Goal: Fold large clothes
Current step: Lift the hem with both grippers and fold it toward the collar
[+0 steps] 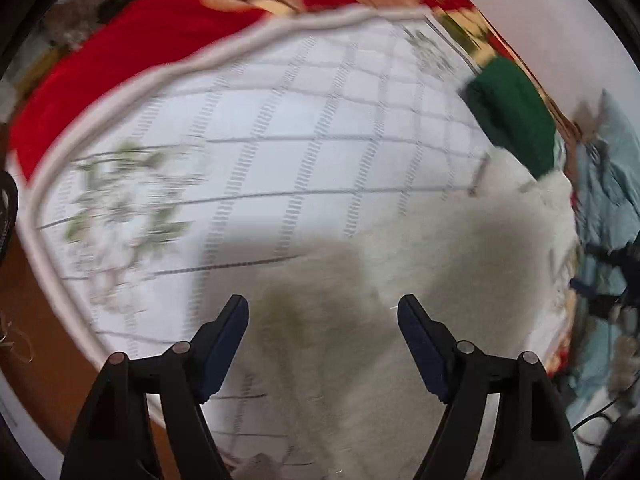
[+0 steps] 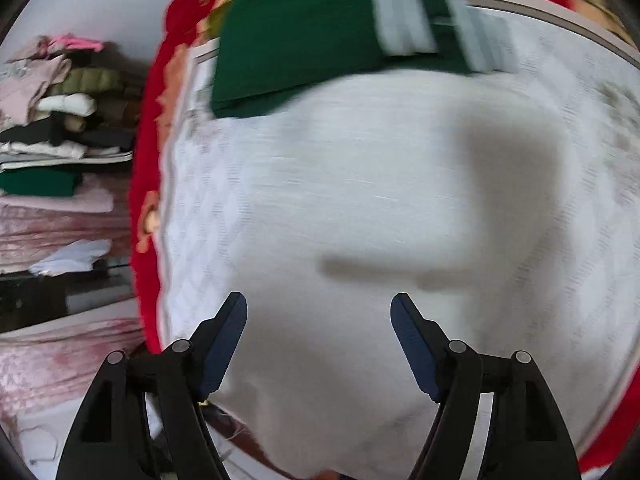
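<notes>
Quilted mattress [image 1: 280, 152] under both tongs, views blurred.
Left gripper [image 1: 323, 312] and right gripper [image 2: 319, 310] angle steeply down, jaws spread and empty, over what looks like white cloth [image 2: 340, 208]; green garment [image 2: 296, 28] lies beyond.

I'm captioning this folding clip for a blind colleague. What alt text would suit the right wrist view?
The right gripper, jaws open and empty, points down at a white garment spread on a white quilted mattress. A folded green garment lies at its far edge, a red blanket borders the mattress, and a stack of folded clothes sits left.
</notes>
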Action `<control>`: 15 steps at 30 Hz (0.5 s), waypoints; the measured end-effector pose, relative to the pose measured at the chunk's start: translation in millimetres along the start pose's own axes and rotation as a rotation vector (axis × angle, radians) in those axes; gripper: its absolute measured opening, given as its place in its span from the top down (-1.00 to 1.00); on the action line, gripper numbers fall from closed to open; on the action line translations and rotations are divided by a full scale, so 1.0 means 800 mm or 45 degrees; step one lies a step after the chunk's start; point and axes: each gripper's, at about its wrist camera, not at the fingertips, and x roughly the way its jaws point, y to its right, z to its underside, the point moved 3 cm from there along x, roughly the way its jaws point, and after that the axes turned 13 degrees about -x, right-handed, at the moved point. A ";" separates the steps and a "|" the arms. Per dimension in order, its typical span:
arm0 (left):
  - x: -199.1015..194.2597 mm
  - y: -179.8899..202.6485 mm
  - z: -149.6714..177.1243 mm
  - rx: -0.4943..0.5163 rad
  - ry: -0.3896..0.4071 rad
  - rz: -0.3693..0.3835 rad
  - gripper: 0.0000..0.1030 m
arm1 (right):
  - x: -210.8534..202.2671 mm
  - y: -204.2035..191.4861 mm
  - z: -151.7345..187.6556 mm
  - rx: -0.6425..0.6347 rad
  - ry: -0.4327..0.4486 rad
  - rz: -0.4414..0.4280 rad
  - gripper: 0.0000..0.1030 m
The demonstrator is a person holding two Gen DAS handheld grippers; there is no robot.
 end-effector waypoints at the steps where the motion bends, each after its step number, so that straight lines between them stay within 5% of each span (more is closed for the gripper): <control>1: 0.014 0.009 -0.002 0.038 -0.033 0.013 -0.46 | -0.006 0.016 0.007 0.011 -0.004 0.017 -0.48; 3: 0.045 0.027 -0.005 0.120 -0.054 -0.071 -0.44 | -0.011 0.040 0.013 0.037 -0.009 0.026 -0.48; 4: 0.062 0.030 -0.003 0.151 -0.035 -0.137 -0.22 | -0.014 0.053 0.015 0.060 -0.012 0.027 -0.48; 6: 0.073 0.029 -0.001 0.163 -0.002 -0.192 0.91 | -0.015 0.065 0.012 0.080 -0.015 0.026 -0.48; 10: 0.040 0.020 0.002 0.103 0.129 -0.185 0.94 | -0.021 0.059 -0.011 0.017 -0.004 0.008 -0.48; 15: 0.019 0.004 0.013 0.049 0.158 -0.190 0.94 | -0.014 -0.002 -0.066 -0.265 0.034 0.141 -0.48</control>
